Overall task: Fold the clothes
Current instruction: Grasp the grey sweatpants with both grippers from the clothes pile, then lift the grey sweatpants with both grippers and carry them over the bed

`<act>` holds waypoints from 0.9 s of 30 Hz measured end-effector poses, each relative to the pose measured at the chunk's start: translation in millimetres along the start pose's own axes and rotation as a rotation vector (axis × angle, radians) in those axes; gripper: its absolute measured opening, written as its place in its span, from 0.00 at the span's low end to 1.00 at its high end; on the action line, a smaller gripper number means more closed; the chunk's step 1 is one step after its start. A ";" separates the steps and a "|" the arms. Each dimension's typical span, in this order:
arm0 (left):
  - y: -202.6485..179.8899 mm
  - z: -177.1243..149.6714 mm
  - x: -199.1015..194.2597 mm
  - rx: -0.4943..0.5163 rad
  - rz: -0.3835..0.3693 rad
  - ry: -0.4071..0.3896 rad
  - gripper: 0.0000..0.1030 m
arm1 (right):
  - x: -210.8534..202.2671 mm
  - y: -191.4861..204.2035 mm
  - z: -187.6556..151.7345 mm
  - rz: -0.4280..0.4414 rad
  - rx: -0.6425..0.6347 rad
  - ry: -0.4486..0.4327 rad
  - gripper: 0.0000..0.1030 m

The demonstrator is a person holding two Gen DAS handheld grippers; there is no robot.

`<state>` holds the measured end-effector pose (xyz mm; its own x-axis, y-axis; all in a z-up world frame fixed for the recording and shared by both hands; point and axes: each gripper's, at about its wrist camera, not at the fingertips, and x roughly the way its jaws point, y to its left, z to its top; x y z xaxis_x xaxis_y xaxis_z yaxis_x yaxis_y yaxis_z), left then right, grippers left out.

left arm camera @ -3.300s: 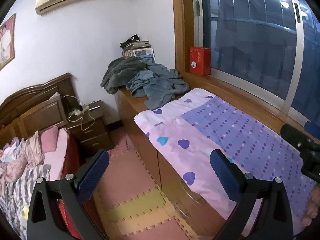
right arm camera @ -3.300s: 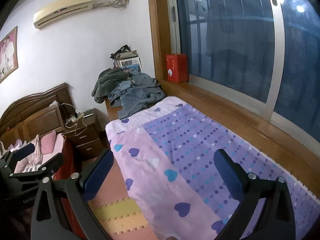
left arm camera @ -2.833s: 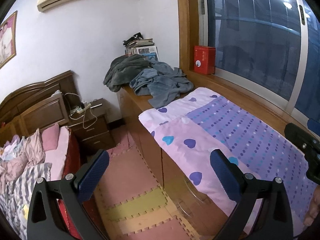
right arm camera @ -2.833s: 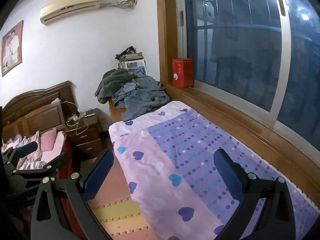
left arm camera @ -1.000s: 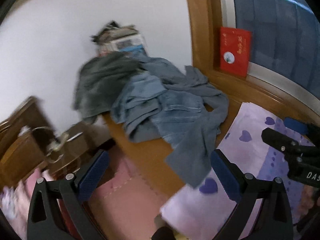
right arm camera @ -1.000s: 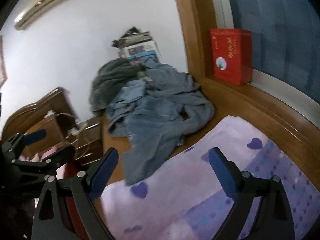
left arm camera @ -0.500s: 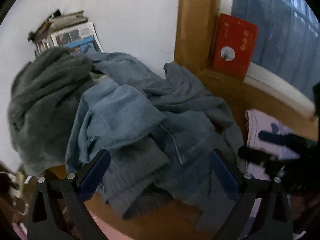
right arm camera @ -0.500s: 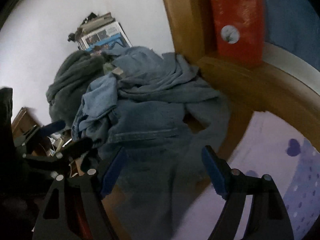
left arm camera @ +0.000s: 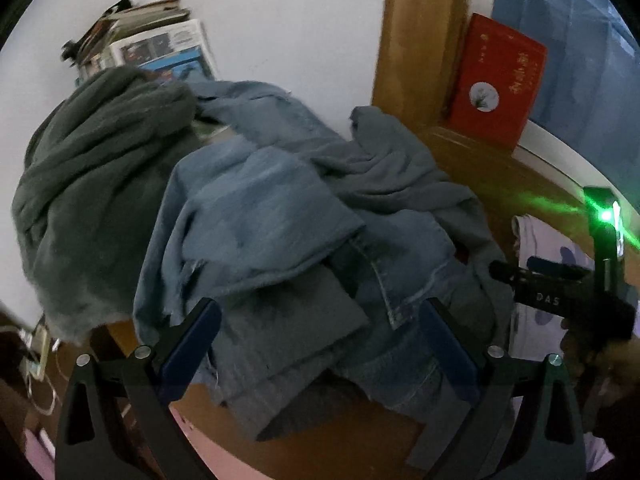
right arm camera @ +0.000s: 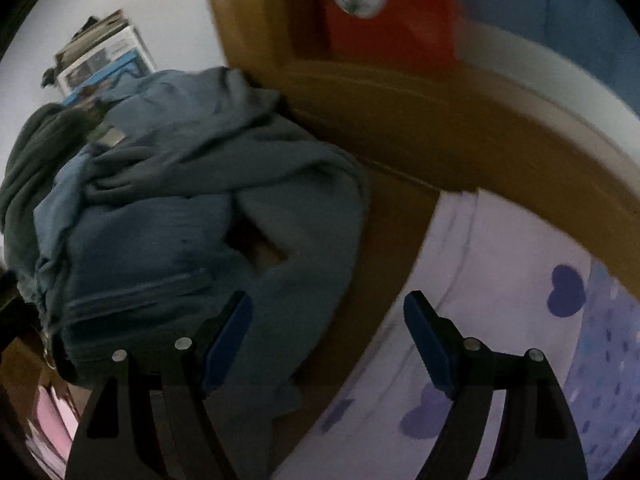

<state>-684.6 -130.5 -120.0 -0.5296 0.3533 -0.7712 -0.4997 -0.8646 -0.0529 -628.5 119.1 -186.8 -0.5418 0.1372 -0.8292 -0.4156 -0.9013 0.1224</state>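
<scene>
- Left wrist view: my left gripper (left arm camera: 320, 344) hangs spread wide over the heap of clothes (left arm camera: 280, 240), nothing between its pads, nothing held.
- The heap sits on the wooden top (left arm camera: 352, 424), up against the white wall and the window frame. Top layer nearest me is blue denim (left arm camera: 256, 220); a dark green fleecy piece (left arm camera: 92, 184) slumps at the left; a grey-blue soft garment (left arm camera: 400, 176) trails toward the right.
- Denim shows a stitched seam (left arm camera: 380, 280) and a flat folded flap just ahead of my pads. I judge it the heavier, stiffer cloth here: it should hold a crease but will drag the others with it if tangled.
- Best hold, as I read it: a seam or hem edge, where the cloth is doubled and will not slip through the pads. A pinch in the middle of a panel would only bunch.
- My right gripper (left arm camera: 560, 284) shows at the right edge with a green light on it, beside the purple heart-print sheet (left arm camera: 560, 248).
- A red box (left arm camera: 496, 92) stands on the sill, and a stack of books (left arm camera: 152, 48) stands behind the heap, both clear of the cloth.
- Right wrist view, blurred: my right gripper (right arm camera: 328, 340) is released too, pads well apart and empty, poised at the right edge of the heap.
- Under it, the grey-blue garment (right arm camera: 288, 208) drapes toward the bare wood; the sheet (right arm camera: 500, 280) lies to the right.
- The garment looks light and limp; I expect it to sag from any single hold. Which hem belongs to which piece I cannot tell.
</scene>
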 end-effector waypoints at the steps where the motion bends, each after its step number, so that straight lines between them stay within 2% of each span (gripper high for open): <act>1: -0.4 -2.1 -0.8 -0.007 0.003 0.004 0.98 | 3.8 -2.0 -0.5 0.008 0.001 0.007 0.77; 2: -1.8 -3.4 -1.3 -0.007 0.005 0.012 0.98 | 7.3 -2.9 -0.8 0.021 0.002 0.016 0.76; 4: -9.3 -1.4 -2.4 0.036 -0.005 0.025 0.98 | 13.4 -5.6 -0.6 0.067 0.021 0.036 0.63; 5: -14.2 0.3 -3.6 0.066 -0.009 0.022 0.98 | 16.2 -6.9 1.0 0.091 0.040 0.041 0.48; 6: -19.0 4.0 -3.9 0.093 -0.017 0.011 0.98 | 18.9 -8.0 2.9 0.114 0.058 0.044 0.28; 7: -23.0 9.3 -2.7 0.114 -0.029 0.001 0.98 | 21.8 -7.3 4.5 0.117 0.065 0.053 0.17; 8: -27.0 14.6 -1.5 0.135 -0.040 -0.010 0.98 | 23.0 -6.5 5.5 0.113 0.075 0.055 0.11; 11: -37.3 33.1 5.9 0.182 -0.095 -0.025 0.98 | 1.8 -8.3 4.8 0.120 0.143 -0.008 0.08; 16: -63.1 69.3 33.0 0.321 -0.161 -0.031 0.98 | -80.5 -27.6 8.2 0.095 0.239 -0.190 0.07; 19: -80.0 80.4 49.0 0.386 -0.135 -0.030 0.98 | -130.7 -36.9 18.1 0.028 0.261 -0.323 0.07; 22: -91.1 86.0 57.7 0.392 -0.179 -0.011 0.98 | -172.0 -48.6 21.2 -0.039 0.303 -0.423 0.07; 24: -103.7 83.8 64.1 0.443 -0.205 0.011 0.98 | -196.0 -55.2 18.8 -0.084 0.332 -0.473 0.07; 25: -109.3 81.4 66.8 0.470 -0.210 0.019 0.94 | -203.0 -56.2 19.4 -0.108 0.350 -0.491 0.07; 26: -115.0 77.0 69.6 0.503 -0.201 0.025 0.85 | -211.0 -59.9 14.9 -0.130 0.372 -0.506 0.07; 27: -121.7 71.9 72.9 0.540 -0.189 0.031 0.61 | -219.5 -67.5 6.5 -0.152 0.395 -0.517 0.07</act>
<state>-711.7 26.2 -124.2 -0.3810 0.4666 -0.7982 -0.8674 -0.4794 0.1339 -486.2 152.5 -9.5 -0.6957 0.5188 -0.4968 -0.6980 -0.6516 0.2969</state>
